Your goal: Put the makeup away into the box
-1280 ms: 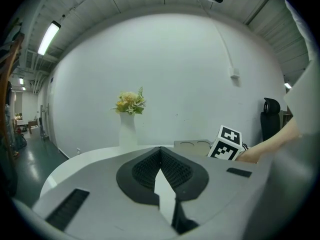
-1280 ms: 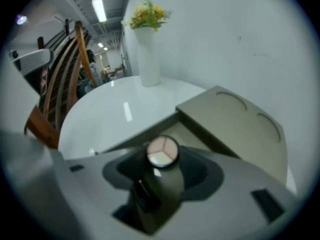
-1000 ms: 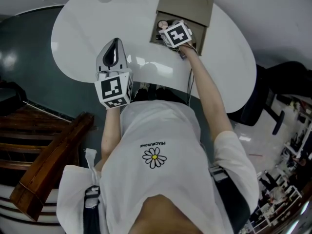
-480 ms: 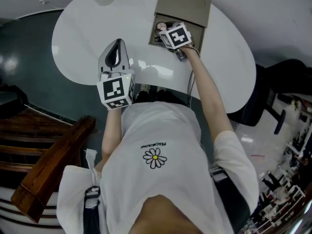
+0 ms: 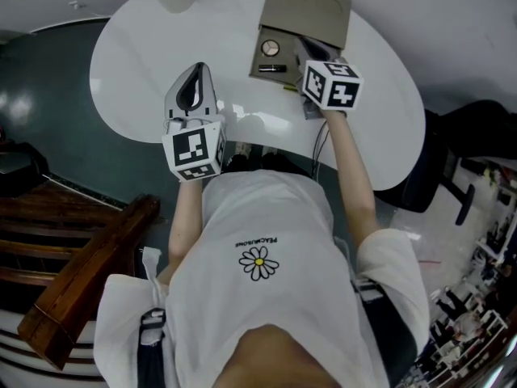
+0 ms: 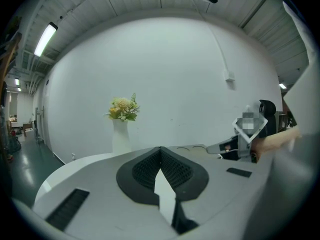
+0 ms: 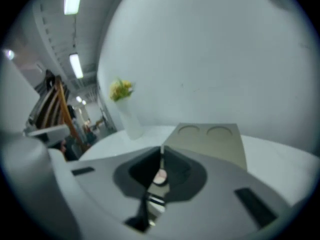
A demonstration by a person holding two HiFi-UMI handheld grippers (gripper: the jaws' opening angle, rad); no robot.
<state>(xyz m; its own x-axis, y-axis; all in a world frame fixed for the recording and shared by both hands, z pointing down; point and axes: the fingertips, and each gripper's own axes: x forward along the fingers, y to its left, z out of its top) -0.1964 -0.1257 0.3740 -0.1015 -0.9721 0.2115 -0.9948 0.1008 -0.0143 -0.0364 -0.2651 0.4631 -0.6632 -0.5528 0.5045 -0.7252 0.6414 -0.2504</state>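
At the near edge of the tabletop (image 5: 137, 47), the left tool (image 5: 194, 71) hangs roughly level over the surface. Its jaws are together and empty; judged parked there to stay clear of the other hand's work.

Further out, the right tool (image 5: 303, 47) is tilted down over the near right corner of the box (image 5: 279, 32). Its jaws are closing, almost met, with nothing between them. Judged: it has no load, so the makeup is in the box.

Inside the tray, a dark stick (image 5: 273, 69) lies flat, long axis parallel to the box's near wall. Which end is the cap, cannot tell. Just beyond it sits a round compact (image 5: 271, 48), flat, face up.

The lid (image 5: 311, 10) lies open behind the tray, two round recesses showing. Far left stands a white vase (image 6: 121, 134) of flowers.
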